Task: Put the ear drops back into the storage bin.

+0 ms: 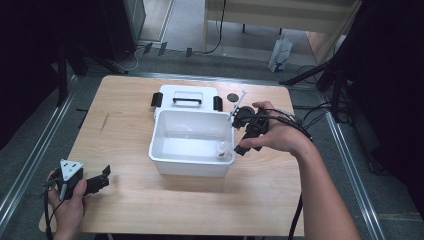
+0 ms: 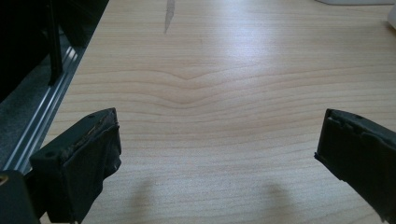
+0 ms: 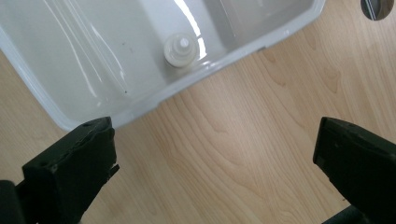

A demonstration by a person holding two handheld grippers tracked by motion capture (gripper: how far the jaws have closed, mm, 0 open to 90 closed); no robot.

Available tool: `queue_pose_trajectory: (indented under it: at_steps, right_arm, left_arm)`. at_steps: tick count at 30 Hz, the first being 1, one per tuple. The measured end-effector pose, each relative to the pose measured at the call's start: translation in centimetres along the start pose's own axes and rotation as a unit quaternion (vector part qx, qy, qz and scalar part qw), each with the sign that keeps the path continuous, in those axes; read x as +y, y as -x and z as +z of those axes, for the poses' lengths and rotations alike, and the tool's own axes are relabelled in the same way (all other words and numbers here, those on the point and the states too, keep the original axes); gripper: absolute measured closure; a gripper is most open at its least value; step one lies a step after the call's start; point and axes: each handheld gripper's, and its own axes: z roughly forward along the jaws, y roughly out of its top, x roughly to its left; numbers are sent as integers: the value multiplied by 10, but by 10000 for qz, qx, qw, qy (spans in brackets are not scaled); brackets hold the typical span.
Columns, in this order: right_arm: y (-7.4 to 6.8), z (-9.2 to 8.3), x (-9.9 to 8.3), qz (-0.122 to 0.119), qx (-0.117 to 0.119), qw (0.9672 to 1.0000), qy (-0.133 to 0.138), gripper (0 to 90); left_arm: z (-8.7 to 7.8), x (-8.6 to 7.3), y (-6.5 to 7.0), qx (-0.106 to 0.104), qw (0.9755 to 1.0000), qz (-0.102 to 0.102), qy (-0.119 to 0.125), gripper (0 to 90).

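Note:
A white plastic bin (image 1: 165, 159) stands open at the middle of the wooden table. A small white bottle (image 1: 221, 150) stands upright in its near right corner; the right gripper view looks down on the bottle (image 3: 181, 48) just inside the bin's rim (image 3: 187, 88). My right gripper (image 1: 240, 135) hangs just right of the bin, above the table. Its jaws are open with nothing between them (image 3: 215, 158). My left gripper (image 1: 100, 181) rests low at the table's near left, open over bare wood (image 2: 217, 154).
The bin's white lid (image 1: 186, 95) with a black handle lies right behind the bin. A small dark disc (image 1: 232, 96) sits on the table beyond my right gripper. A metal rail (image 2: 42, 126) runs along the table's left edge. A white bag (image 1: 280, 52) stands on the floor beyond.

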Motion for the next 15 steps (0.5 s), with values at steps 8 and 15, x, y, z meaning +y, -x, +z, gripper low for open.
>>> queue_pose_trajectory:
  at_steps: [8,15]
  right_arm:
    - [3,6,-22,134,6,9999,-18,0]
    - [5,17,-46,250,-40,9996,-77,0]
  left_arm:
    - [0,0,0,6,10000,18,-7,6]
    - [0,0,0,7,10000,23,-12,6]
